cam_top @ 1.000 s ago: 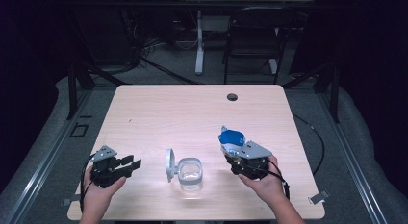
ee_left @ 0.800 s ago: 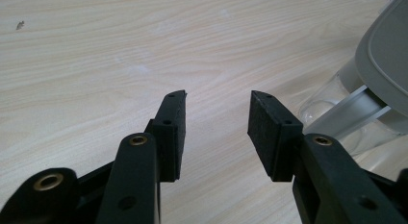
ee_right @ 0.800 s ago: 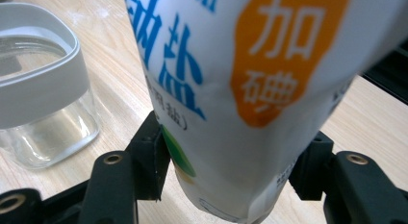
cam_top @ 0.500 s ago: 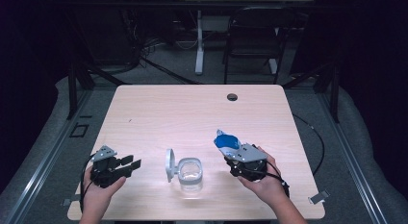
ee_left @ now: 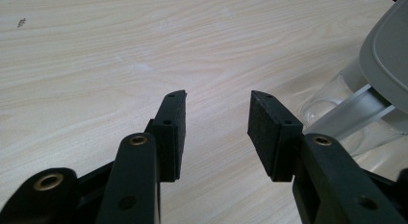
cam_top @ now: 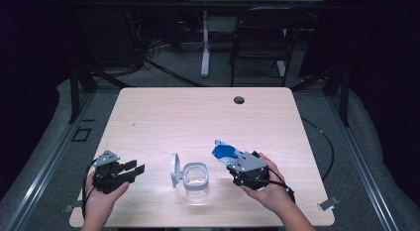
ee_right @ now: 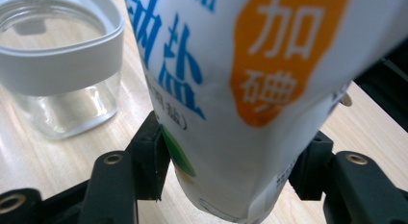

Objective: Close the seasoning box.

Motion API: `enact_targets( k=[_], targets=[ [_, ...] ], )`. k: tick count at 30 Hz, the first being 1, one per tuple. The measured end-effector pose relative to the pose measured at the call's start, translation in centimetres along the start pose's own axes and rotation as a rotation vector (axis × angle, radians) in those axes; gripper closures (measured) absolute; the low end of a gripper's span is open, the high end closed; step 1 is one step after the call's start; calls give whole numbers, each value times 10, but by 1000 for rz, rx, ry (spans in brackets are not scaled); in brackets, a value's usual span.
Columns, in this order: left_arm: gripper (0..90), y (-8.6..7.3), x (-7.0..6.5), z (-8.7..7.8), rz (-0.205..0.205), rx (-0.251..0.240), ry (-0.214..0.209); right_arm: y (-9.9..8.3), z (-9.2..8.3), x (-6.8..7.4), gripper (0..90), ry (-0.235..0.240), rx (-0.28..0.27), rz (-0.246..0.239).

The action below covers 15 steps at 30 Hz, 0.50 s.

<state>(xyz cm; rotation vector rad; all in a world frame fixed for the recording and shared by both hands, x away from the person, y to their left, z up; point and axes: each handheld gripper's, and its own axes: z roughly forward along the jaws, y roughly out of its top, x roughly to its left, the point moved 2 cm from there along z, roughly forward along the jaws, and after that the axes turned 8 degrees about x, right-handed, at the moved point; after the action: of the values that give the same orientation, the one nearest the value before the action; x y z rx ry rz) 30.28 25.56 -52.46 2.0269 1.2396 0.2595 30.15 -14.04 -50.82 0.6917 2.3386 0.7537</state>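
**Salt pouch gripped, jar open, pouring yet to come**

While the salt pouch (ee_right: 250, 89) sits clamped between the right gripper's (cam_top: 236, 164) jaws, just beside the open glass jar (cam_top: 196, 177), nothing appears poured: the jar looks empty, its hinged lid (cam_top: 174, 169) upright. Bringing the pouch over the mouth and tipping remain. The left gripper (ee_left: 216, 123) waits beside the jar on the table (cam_top: 198, 117), jaws apart, holding nothing.
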Motion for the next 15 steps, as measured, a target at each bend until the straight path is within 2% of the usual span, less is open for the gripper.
enact_targets(
  k=[5,11,15],
  targets=[
    [583,0,1,0,0,0,4,1,3,5,419,-6,27,-46],
    [584,0,1,-1,-4,1,1,4,4,10,419,-8,35,-74],
    [583,0,1,0,-4,-3,2,7,5,13,419,-12,46,-109]
  ],
)
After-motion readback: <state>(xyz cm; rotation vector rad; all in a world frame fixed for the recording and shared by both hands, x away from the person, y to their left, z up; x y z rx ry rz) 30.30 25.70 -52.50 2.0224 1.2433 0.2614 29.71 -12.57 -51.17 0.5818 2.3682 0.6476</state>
